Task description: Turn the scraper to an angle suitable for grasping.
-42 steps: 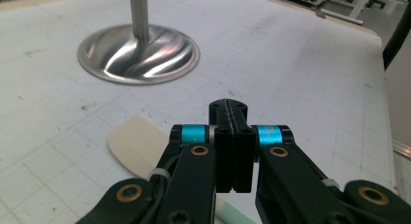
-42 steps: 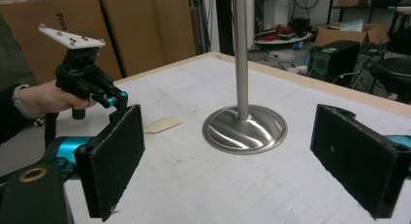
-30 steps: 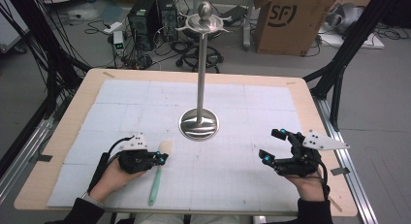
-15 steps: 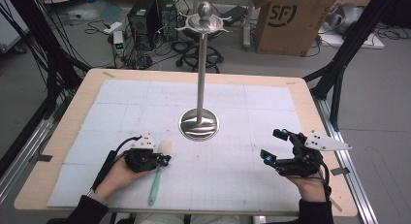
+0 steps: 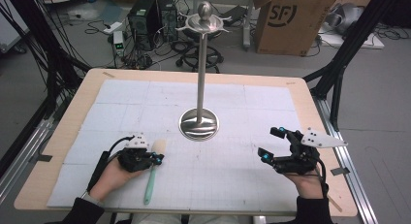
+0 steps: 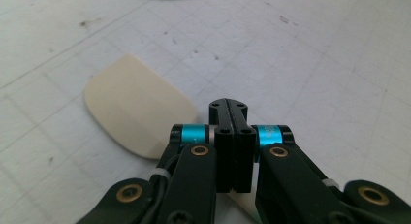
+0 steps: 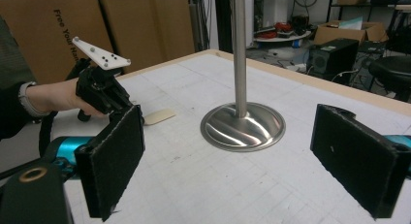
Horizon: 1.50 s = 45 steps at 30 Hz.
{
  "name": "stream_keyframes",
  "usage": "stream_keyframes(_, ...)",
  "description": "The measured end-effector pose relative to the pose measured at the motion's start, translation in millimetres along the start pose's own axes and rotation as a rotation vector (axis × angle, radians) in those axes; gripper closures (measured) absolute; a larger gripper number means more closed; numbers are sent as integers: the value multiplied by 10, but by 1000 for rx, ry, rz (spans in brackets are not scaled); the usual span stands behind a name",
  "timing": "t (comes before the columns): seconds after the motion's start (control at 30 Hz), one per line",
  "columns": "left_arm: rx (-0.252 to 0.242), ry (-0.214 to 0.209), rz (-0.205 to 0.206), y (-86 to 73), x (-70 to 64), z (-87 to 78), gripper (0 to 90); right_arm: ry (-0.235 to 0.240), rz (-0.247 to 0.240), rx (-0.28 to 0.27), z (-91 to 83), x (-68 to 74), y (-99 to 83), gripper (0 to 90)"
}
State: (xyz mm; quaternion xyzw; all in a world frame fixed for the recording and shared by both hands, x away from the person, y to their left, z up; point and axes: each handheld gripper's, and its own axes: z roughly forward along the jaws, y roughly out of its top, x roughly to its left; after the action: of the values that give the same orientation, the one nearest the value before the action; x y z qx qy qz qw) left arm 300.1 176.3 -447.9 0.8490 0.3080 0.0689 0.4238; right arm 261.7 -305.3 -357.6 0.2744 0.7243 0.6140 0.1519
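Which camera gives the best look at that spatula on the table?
The high view: it shows the whole spatula, cream blade and green handle, beside the left gripper. The left gripper view shows just the blade close up; the right gripper view shows the blade small and far off.

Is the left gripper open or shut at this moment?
Shut. In the left gripper view the jaws of the left gripper are pressed together above the spatula.

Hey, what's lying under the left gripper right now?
A spatula: its cream blade shows beyond the shut left gripper, green handle trailing back. The neck between is covered.
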Motion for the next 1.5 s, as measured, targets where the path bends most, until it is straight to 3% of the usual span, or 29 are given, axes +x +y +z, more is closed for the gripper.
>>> stream_keyframes(0.47, -27, 74, -100, -212, 245, -301, 898, 16, -1, 14, 107, -15, 14, 115)
stream_keyframes(0.53, -45, 82, -82, -228, 244, -351, 898, 19, -6, 14, 121, -17, 17, 115)
stream_keyframes(0.57, -78, 88, -90, -229, 250, -473, 899, 22, -4, 14, 123, -18, 20, 115)
stream_keyframes(0.6, -78, 88, -90, -229, 250, -473, 898, 20, -7, 9, 126, -23, 22, 115)
stream_keyframes(0.67, -90, 110, -90, -256, 276, -633, 899, 21, -6, 9, 126, -31, 25, 115)
stream_keyframes(0.83, -102, 119, -159, -486, 370, -905, 898, 23, -5, 12, 166, -46, 26, 115)
stream_keyframes(1.0, -45, 166, -134, -587, 319, -934, 898, 39, -10, 15, 222, -35, 45, 115)
stream_keyframes(1.2, 5, 151, -136, -667, 259, -920, 898, 43, -9, 10, 237, -45, 58, 115)
stream_keyframes(1.33, 5, 143, -147, -681, 210, -929, 898, 42, -13, 5, 239, -55, 58, 115)
stream_keyframes(1.5, 5, 95, -137, -652, 114, -858, 898, 43, -13, 4, 229, -47, 59, 115)
